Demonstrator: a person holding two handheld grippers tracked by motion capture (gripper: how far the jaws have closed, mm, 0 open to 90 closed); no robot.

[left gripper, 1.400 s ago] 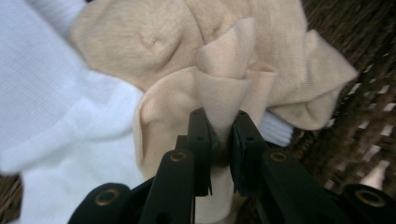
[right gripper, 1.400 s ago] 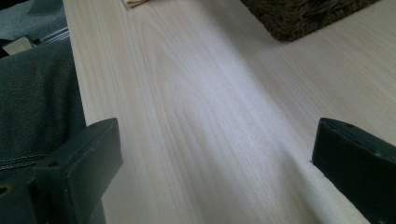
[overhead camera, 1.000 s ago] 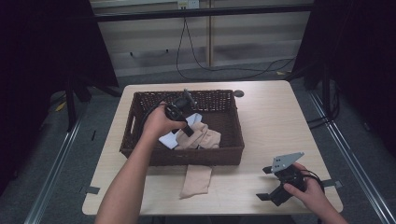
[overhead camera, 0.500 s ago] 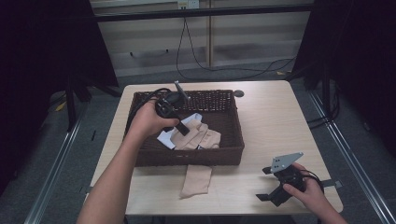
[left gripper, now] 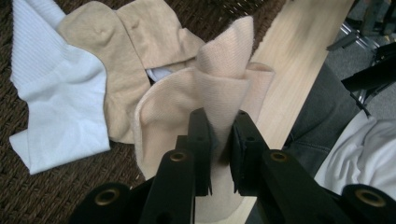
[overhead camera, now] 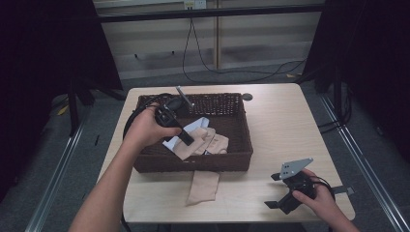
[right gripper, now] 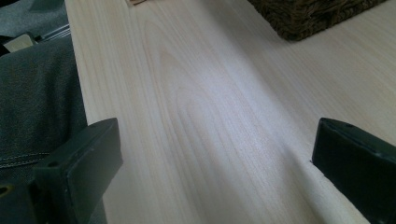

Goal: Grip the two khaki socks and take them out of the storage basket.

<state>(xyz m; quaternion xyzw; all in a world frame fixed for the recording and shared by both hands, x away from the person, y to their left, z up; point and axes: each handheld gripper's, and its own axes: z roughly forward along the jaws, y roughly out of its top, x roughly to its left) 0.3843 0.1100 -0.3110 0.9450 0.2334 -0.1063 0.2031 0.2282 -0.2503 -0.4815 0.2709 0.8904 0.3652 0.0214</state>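
Observation:
A dark wicker basket (overhead camera: 241,145) stands mid-table. Inside it my left gripper (overhead camera: 188,141) is shut on a raised fold of a beige sock (left gripper: 224,79); the fold sits pinched between the jaws of my left gripper (left gripper: 219,144). That sock drapes over the basket's front rim, and its end lies on the table as a beige sock (overhead camera: 203,186). A white sock (left gripper: 56,93) and another beige sock (left gripper: 112,70) lie flat on the basket floor. At the table's front right, my right gripper (overhead camera: 273,191) rests open with nothing between its jaws, as my right gripper (right gripper: 210,172) shows over bare wood.
The pale wooden table (overhead camera: 285,125) has free room right of the basket and along the front. A basket corner (right gripper: 317,16) lies ahead of the right gripper. A small dark disc (overhead camera: 247,96) sits behind the basket. The person's lap (right gripper: 37,93) borders the table's near edge.
My left gripper has shifted left inside the basket, still gripping the beige sock. The right gripper has stayed where it was.

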